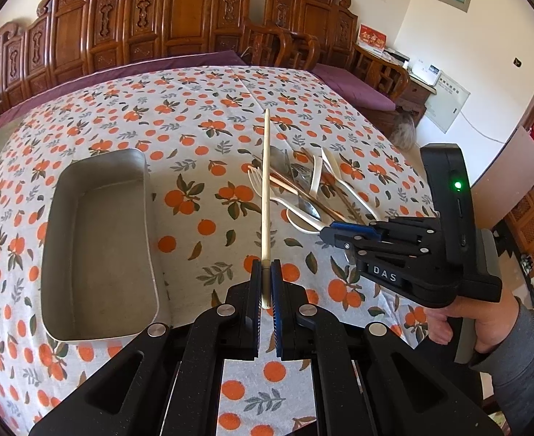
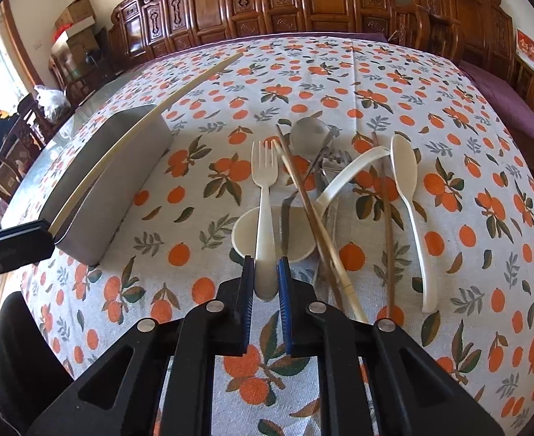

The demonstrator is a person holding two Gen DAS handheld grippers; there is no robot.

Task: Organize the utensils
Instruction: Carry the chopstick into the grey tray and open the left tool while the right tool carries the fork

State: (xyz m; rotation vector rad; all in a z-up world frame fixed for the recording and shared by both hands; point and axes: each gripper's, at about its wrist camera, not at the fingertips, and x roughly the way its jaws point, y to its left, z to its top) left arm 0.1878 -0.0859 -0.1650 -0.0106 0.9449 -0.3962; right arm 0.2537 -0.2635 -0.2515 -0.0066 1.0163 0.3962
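My left gripper is shut on a pale chopstick and holds it above the table, to the right of the empty metal tray. In the right wrist view the chopstick crosses over the tray. My right gripper has its jaws closed around the handle of a white plastic fork, which lies on the utensil pile. The right gripper also shows in the left wrist view at the pile.
The pile holds white spoons, a white ladle, brown chopsticks and metal cutlery. An orange-print tablecloth covers the table. Carved wooden chairs line the far edge.
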